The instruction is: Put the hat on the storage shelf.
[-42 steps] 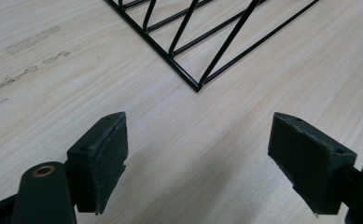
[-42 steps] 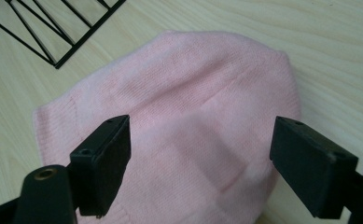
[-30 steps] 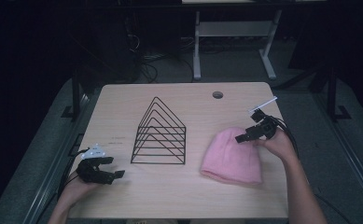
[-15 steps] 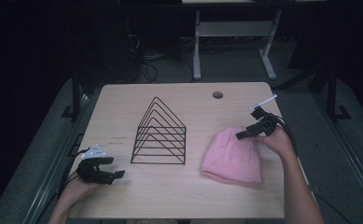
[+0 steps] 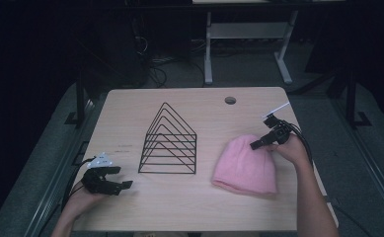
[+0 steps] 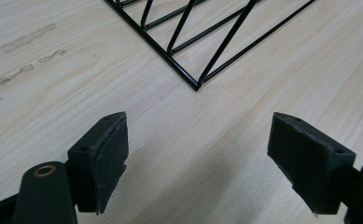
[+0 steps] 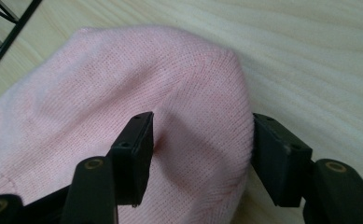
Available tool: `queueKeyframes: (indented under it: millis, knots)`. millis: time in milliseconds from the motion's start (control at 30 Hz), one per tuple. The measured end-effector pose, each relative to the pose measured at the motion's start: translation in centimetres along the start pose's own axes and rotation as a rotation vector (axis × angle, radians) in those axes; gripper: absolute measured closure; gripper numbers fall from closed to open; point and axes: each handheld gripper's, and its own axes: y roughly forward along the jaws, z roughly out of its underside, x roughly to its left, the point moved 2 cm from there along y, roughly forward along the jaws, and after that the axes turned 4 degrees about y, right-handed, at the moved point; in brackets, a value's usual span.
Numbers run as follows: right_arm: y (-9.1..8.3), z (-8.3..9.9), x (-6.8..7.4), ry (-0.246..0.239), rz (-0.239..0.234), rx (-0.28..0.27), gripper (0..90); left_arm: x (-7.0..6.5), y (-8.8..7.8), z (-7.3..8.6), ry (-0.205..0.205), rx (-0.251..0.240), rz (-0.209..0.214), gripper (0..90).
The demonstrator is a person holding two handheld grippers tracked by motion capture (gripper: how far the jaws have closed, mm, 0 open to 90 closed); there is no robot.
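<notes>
Right gripper (image 7: 200,156) part-open, jaws straddling the crown edge of the pink beanie (image 5: 246,165), which lies flat on the desk (image 5: 130,113) right of the wire rack (image 5: 169,142). Left gripper (image 6: 198,158) wide open, empty, near the rack's corner.

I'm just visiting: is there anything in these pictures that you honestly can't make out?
- Pink hat: its opening is cut off by the bottom edge in the right gripper view; the high view is too small to show it.
- Right tongs: whether they've pinched the knit yet; one pad dents it.
- Wire rack: cut off by the left gripper view's top edge.
</notes>
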Motion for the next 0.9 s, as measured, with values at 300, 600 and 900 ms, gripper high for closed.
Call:
queueKeyframes:
  millis: [300, 600, 900]
  knots:
    - [0.61, 0.26, -0.33, 0.011, -0.02, 0.04, 46.6, 0.08, -0.03, 0.03, 0.005, 0.006, 0.0, 20.5]
    - [0.84, 0.69, -0.33, 0.02, -0.03, 0.04, 56.1, -0.06, 0.06, 0.02, -0.008, 0.002, 0.0, 20.6]
    - [0.92, 0.93, -0.46, 0.034, -0.051, 0.022, 65.8, -0.06, 0.15, 0.04, -0.005, 0.005, 0.002, 20.7]
